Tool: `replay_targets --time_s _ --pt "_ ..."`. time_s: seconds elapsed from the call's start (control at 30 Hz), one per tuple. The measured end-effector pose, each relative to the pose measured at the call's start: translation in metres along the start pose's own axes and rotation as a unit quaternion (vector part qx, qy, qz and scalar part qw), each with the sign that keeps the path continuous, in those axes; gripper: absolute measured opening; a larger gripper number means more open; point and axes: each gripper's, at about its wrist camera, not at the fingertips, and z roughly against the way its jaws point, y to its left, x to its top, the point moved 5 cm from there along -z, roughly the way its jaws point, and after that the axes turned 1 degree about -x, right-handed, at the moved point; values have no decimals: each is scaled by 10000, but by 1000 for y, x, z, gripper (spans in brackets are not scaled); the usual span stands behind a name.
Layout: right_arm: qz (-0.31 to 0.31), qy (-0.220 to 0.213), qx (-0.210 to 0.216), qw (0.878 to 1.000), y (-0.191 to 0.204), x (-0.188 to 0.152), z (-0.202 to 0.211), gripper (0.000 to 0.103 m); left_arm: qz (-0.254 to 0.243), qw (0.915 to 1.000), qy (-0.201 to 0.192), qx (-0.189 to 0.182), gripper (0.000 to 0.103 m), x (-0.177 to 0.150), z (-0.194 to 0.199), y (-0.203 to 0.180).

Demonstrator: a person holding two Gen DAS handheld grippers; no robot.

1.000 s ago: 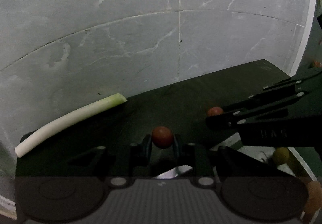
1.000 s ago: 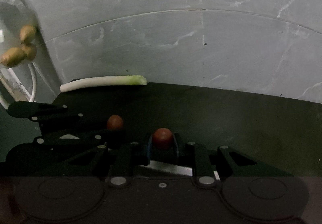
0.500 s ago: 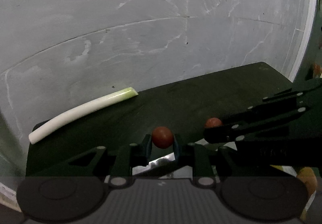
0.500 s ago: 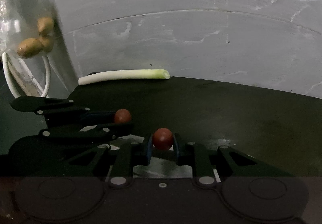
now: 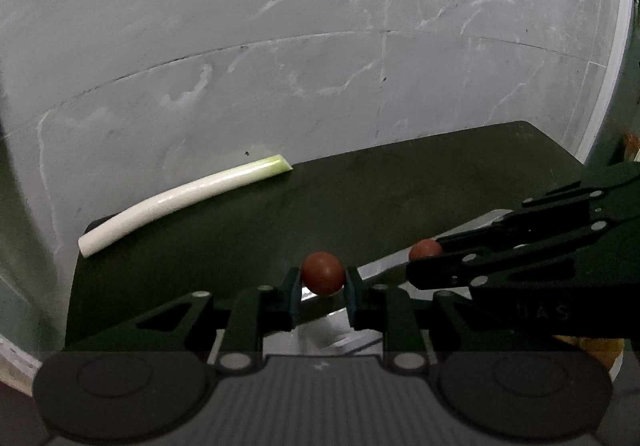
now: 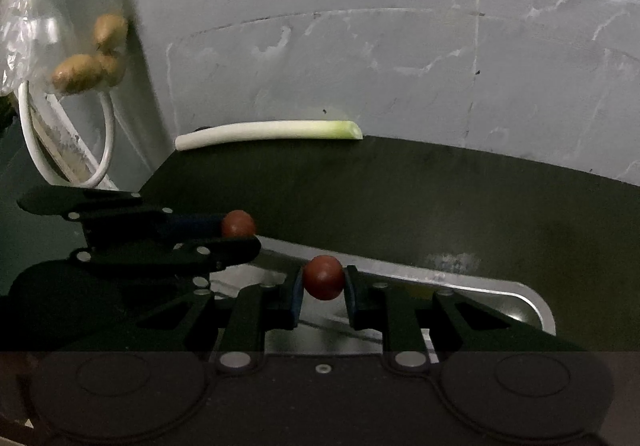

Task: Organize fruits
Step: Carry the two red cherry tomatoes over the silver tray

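My left gripper [image 5: 322,280] is shut on a small red round fruit [image 5: 322,272], held above the near edge of a dark board [image 5: 360,197]. My right gripper [image 6: 323,284] is shut on a second small red fruit [image 6: 323,276]. Each gripper shows in the other's view: the right one with its fruit [image 5: 425,249] at the right, the left one with its fruit [image 6: 237,224] at the left. Both hang side by side over a shiny metal tray [image 6: 480,284], whose inside is mostly hidden.
A white and green leek [image 5: 180,201] lies along the board's far left edge; it also shows in the right wrist view [image 6: 272,129]. A grey marbled wall [image 5: 320,45] stands behind. A clear plastic bag of potatoes [image 6: 86,53] hangs at the far left.
Both grippers have drawn back and risen a little with their fruits still held. The metal tray has come into view under them and the leek sits farther right in frame.
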Motion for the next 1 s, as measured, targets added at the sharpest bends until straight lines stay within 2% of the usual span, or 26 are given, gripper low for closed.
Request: replay_targets --time_s 1.0 --pt "104 287 -4 9995 25 -27 1 23 217 9995 203 -70 25 -39 18 11"
